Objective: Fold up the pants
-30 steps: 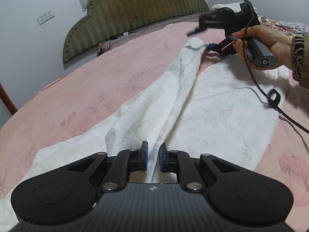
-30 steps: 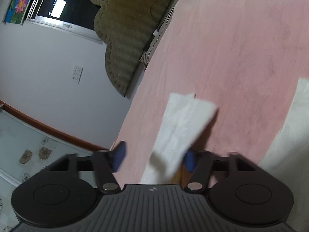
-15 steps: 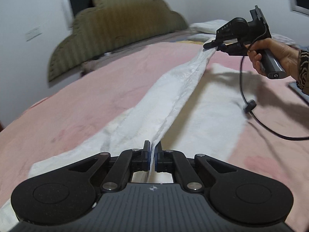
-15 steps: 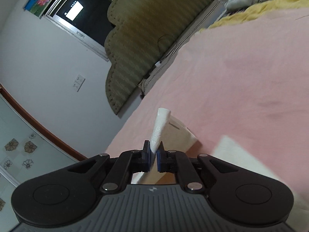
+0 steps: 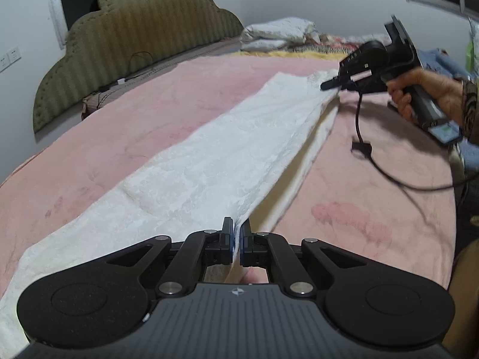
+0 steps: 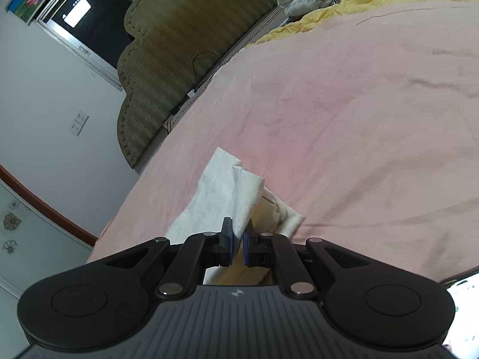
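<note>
Pink bedding (image 5: 119,137) covers a wide bed that fills both views, with an olive scalloped headboard (image 5: 143,30) at the upper left of the left wrist view and crumpled white and yellow bedclothes (image 5: 278,34) along the far edge. White pants (image 5: 215,161) run as a long band across the middle of that view, from the lower left corner up toward the upper right.

As a judgement of progress, the lengthwise fold looks under way but not finished: one layer of white cloth is lifted along its right-hand edge and stretched taut between the two claws, with a second layer showing beneath it near the centre right. That raised edge is not yet laid down on the bed, and any crosswise folds are not done, so most of the folding looks left to do.

At the bottom centre, the left gripper (image 5: 236,239) is clenched on the near end of the raised edge, and the cloth comes straight out from between its pads. In the upper right, the right gripper (image 5: 330,84), held by a hand (image 5: 419,89), pinches the far end of the pants. In the right wrist view, the right gripper (image 6: 238,245) is squeezed tight on a white corner of the fabric (image 6: 239,197), which stands up in a small fold above the jaws at the centre of the frame, over the pink bedding.
</note>
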Motion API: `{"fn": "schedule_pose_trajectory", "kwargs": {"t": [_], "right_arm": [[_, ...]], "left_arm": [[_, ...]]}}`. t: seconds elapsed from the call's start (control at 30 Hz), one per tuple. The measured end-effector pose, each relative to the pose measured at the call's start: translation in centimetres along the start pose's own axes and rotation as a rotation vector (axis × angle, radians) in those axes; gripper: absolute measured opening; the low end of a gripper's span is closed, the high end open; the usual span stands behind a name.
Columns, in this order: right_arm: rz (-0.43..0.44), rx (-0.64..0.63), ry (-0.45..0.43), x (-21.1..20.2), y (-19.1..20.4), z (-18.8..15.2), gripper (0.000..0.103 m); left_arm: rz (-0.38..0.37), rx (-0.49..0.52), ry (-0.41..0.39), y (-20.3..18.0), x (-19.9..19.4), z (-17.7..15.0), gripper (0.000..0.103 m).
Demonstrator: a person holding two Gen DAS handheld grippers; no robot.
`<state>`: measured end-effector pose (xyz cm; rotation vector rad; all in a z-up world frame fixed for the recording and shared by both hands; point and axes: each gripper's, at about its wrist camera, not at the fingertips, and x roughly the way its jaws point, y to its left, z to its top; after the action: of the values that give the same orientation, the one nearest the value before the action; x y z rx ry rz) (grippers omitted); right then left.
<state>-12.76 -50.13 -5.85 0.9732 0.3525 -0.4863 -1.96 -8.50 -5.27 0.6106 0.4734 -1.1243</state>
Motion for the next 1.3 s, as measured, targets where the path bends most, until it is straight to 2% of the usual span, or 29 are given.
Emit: {"fn": "schedule_pose_trajectory", "kwargs": {"t": [0.17, 0.2, 0.23, 0.3, 0.37, 0.4, 0.47, 0.53, 0.6, 0.63, 0.7, 0.77, 0.8, 0.87, 0.93, 1.0, 1.1, 1.2, 1.3], "right_arm": [[-0.052, -0.030, 0.039, 0.9, 0.0, 0.4, 0.008], [-0.056, -0.033, 0.039, 0.7, 0.1, 0.5, 0.008], [-0.069, -0.045, 0.024, 0.2, 0.3, 0.6, 0.010], [-0.126, -0.091, -0.043, -1.1, 1.0, 0.9, 0.014], [-0.210, -0.166, -0.154, -2.5, 2.5, 0.8, 0.014], [-0.209, -0.220, -0.178, -2.7, 3.6, 0.5, 0.014], [-0.123, -0.324, -0.114, -2.0, 5.8, -0.3, 0.014], [-0.052, -0.401, 0.010, 0.0, 7.8, -1.7, 0.014], [-0.025, -0.449, 0.108, 1.8, 8.7, -3.1, 0.014], [-0.043, -0.471, 0.137, 2.7, 8.7, -3.7, 0.014], [-0.120, -0.473, 0.141, 3.7, 7.9, -4.1, 0.013], [-0.098, -0.378, 0.117, 3.0, 6.8, -3.8, 0.014], [-0.094, -0.356, 0.104, 2.5, 6.8, -3.8, 0.014], [-0.062, -0.398, 0.098, 1.6, 7.8, -4.5, 0.014], [-0.012, -0.431, 0.134, 1.7, 8.7, -5.3, 0.014], [0.011, -0.431, 0.173, 2.6, 9.0, -5.8, 0.014], [-0.026, -0.395, 0.159, 3.0, 7.9, -5.6, 0.014], [-0.094, -0.414, 0.097, 1.7, 8.5, -5.3, 0.014], [-0.042, -0.477, 0.127, 1.3, 9.8, -6.2, 0.017]], "left_arm": [[-0.002, 0.003, 0.048, -0.4, 1.8, -0.8, 0.007], [0.000, -0.007, 0.043, -0.3, 1.5, -0.7, 0.013], [-0.002, -0.021, 0.040, -0.1, 1.2, -0.7, 0.021], [-0.026, -0.052, 0.049, 0.5, 0.6, -0.5, 0.024], [-0.050, -0.082, 0.036, 1.0, -0.3, -0.2, 0.030], [-0.061, -0.099, 0.023, 1.3, -0.8, 0.0, 0.033], [-0.085, -0.138, -0.015, 1.7, -1.5, 0.7, 0.039], [-0.082, -0.187, -0.062, 2.5, -2.1, 1.2, 0.050], [-0.006, -0.235, -0.072, 3.3, -2.0, 1.1, 0.062], [0.048, -0.243, -0.050, 3.7, -1.6, 0.8, 0.063], [0.113, -0.219, 0.051, 4.1, -0.2, -0.1, 0.062], [0.116, -0.205, 0.129, 4.1, 0.6, -1.0, 0.061], [0.108, -0.215, 0.129, 4.1, 0.5, -1.2, 0.057], [0.088, -0.241, 0.091, 4.2, -0.3, -1.0, 0.057], [0.087, -0.274, 0.037, 4.5, -0.7, -0.4, 0.063], [0.113, -0.301, 0.028, 4.7, -0.2, 0.1, 0.066], [0.134, -0.252, 0.115, 3.7, 1.5, 0.4, 0.065], [0.139, -0.205, 0.063, 2.5, 1.1, 0.9, 0.067], [0.145, -0.250, 0.026, 2.5, 1.3, 1.6, 0.074]]}}
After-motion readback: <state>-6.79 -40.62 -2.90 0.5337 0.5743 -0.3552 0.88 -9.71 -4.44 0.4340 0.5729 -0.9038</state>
